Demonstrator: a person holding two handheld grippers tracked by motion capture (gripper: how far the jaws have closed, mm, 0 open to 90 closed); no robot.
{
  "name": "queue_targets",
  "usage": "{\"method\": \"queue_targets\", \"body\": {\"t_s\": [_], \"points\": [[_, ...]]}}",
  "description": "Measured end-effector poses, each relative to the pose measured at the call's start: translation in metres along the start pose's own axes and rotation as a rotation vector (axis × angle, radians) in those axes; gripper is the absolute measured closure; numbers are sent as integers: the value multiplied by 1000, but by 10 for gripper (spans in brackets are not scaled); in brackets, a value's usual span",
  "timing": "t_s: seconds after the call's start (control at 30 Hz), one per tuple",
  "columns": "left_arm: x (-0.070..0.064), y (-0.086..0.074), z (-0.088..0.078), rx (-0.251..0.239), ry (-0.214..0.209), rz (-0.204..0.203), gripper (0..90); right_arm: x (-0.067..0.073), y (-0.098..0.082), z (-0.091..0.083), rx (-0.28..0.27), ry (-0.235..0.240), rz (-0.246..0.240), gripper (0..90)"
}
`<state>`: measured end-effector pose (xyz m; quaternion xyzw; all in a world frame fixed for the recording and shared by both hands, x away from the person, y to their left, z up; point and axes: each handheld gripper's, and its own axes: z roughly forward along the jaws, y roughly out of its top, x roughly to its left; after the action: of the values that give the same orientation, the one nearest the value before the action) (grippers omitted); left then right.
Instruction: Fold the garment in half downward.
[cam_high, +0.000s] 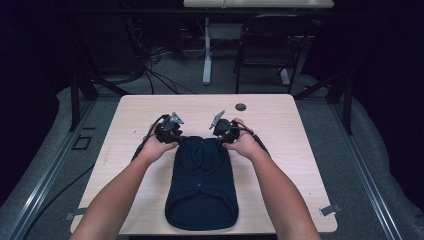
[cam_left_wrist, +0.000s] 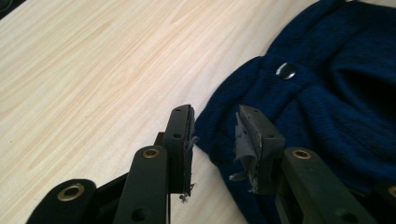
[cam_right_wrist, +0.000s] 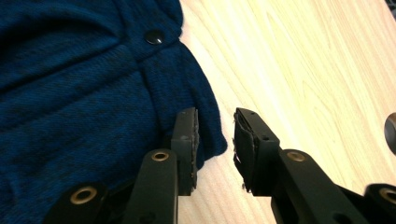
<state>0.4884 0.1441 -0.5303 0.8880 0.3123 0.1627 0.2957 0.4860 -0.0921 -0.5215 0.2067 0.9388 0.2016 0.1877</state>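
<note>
A dark blue knitted garment (cam_high: 202, 185) lies folded on the light wooden table (cam_high: 280, 115), its buttoned end farthest from me. My left gripper (cam_high: 176, 139) is at the garment's far left corner and my right gripper (cam_high: 222, 139) at its far right corner. In the left gripper view the jaws of the left gripper (cam_left_wrist: 215, 114) stand apart over the garment (cam_left_wrist: 327, 107) edge, below a button (cam_left_wrist: 285, 71). In the right gripper view the right gripper (cam_right_wrist: 215, 114) is open too, the corner of the garment (cam_right_wrist: 70, 93) lying between its jaws without being pinched, near a dark button (cam_right_wrist: 154, 36).
A round grommet (cam_high: 241, 107) sits in the table near its far edge. Bare wood (cam_left_wrist: 93, 70) spreads to both sides of the garment. Beyond the table stand a black chair (cam_high: 270, 45) and a white desk leg (cam_high: 207, 50), with cables on the floor.
</note>
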Motion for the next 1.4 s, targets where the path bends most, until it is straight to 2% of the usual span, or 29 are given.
{"method": "queue_targets", "body": {"t_s": [0.1, 0.17, 0.27, 0.33, 0.43, 0.53, 0.63, 0.73, 0.8, 0.87, 0.93, 1.13, 1.4], "points": [[3, -2, 5, 9, -1, -10, 655, -1, -1, 4, 14, 6, 6, 679], [4, -4, 12, 23, 5, -10, 641, -1, 0, 10, 48, -8, -2, 664], [5, -5, 16, 30, 7, -22, 621, -2, 1, 13, 51, -8, 2, 648], [6, -5, 19, 30, 12, -28, 591, -1, 3, 18, 65, -14, -14, 623], [5, -7, 26, 41, 7, -14, 582, -1, 3, 23, 89, -1, -16, 594], [4, -9, 29, 51, -11, -3, 584, 1, 2, 27, 110, 10, -20, 594], [4, -10, 31, 55, -16, -32, 585, 2, 2, 29, 119, 17, 3, 626], [3, -9, 31, 60, -12, -29, 594, 3, 2, 28, 122, 21, 1, 668], [2, -9, 31, 62, -14, -21, 605, 6, 2, 27, 119, 17, -2, 740], [2, -9, 31, 61, -31, -22, 639, 6, 2, 27, 118, 12, -7, 752], [0, -8, 31, 65, -30, -7, 691, 8, 0, 26, 108, 14, 1, 777], [-4, -7, 31, 73, -33, 13, 778, 8, -3, 24, 92, 14, 3, 789], [-10, -4, 30, 86, 1, 49, 835, 10, -5, 23, 81, -6, 0, 802]]}}
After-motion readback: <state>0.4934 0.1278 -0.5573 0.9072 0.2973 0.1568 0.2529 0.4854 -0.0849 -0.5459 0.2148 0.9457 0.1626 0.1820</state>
